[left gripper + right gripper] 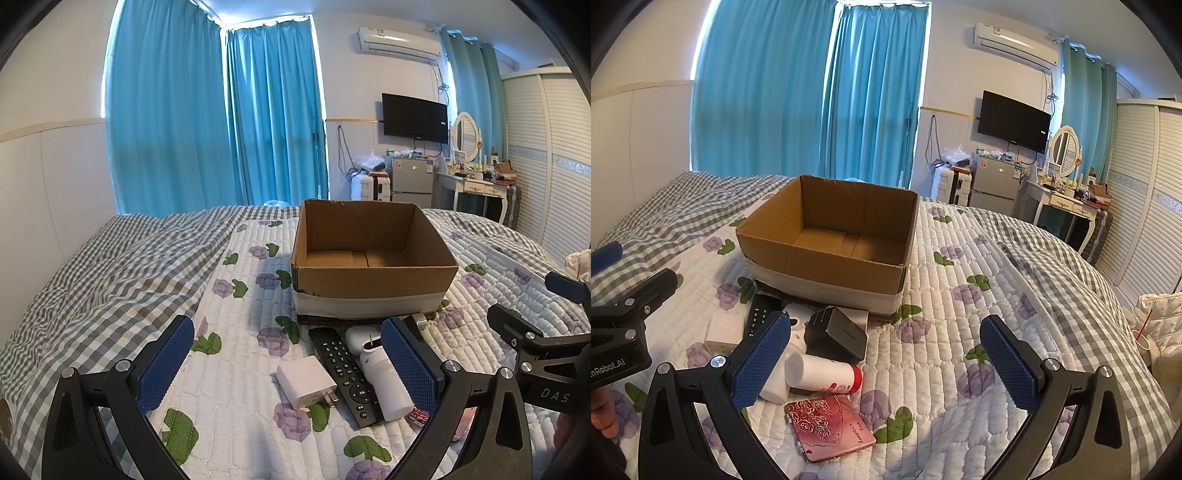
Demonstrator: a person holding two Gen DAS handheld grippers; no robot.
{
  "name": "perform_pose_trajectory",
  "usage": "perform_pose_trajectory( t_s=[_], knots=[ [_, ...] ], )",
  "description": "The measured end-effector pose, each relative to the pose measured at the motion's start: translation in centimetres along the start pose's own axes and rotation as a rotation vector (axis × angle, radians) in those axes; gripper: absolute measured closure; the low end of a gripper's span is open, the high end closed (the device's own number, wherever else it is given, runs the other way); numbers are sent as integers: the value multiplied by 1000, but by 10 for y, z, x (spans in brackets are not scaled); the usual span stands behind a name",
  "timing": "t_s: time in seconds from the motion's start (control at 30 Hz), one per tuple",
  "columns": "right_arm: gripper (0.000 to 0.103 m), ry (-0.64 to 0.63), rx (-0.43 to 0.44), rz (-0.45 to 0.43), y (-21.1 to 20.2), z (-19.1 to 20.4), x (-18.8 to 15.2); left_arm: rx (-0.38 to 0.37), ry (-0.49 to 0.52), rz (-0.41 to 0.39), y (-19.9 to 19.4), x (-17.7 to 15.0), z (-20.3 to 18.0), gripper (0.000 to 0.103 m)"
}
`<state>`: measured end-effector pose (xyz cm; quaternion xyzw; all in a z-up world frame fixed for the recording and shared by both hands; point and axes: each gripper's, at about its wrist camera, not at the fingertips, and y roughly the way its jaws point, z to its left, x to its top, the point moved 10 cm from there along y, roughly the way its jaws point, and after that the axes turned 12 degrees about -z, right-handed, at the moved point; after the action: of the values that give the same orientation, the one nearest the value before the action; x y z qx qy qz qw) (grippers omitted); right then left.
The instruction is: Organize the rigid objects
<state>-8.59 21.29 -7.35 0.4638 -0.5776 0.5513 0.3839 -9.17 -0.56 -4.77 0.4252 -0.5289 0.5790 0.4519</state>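
I find my left gripper [288, 363] with jaws spread wide, empty, over the white charger [306, 380] and black remote [345, 373]. The white bottle [388, 384] lies beside them. The cardboard box [373, 273] stands just behind on the floral quilt [243, 369]. My right gripper [886, 363] is likewise released, the pink case [831, 428] below it.

Black gripper frames [291, 365] — silver screws, blue dimpled pads [1008, 363] — white lettering.
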Motion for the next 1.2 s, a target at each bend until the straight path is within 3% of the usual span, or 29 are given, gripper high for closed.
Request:
perform_pose_trajectory(
  t_s=[1.1,1.2],
  knots=[
    [0,-3,5,-3,-2,3,-1,-13,8,5,0,0,-3,0],
    [0,3,14,-7,-4,3,0,-37,-8,36,0,-3,-6,0]
  ],
)
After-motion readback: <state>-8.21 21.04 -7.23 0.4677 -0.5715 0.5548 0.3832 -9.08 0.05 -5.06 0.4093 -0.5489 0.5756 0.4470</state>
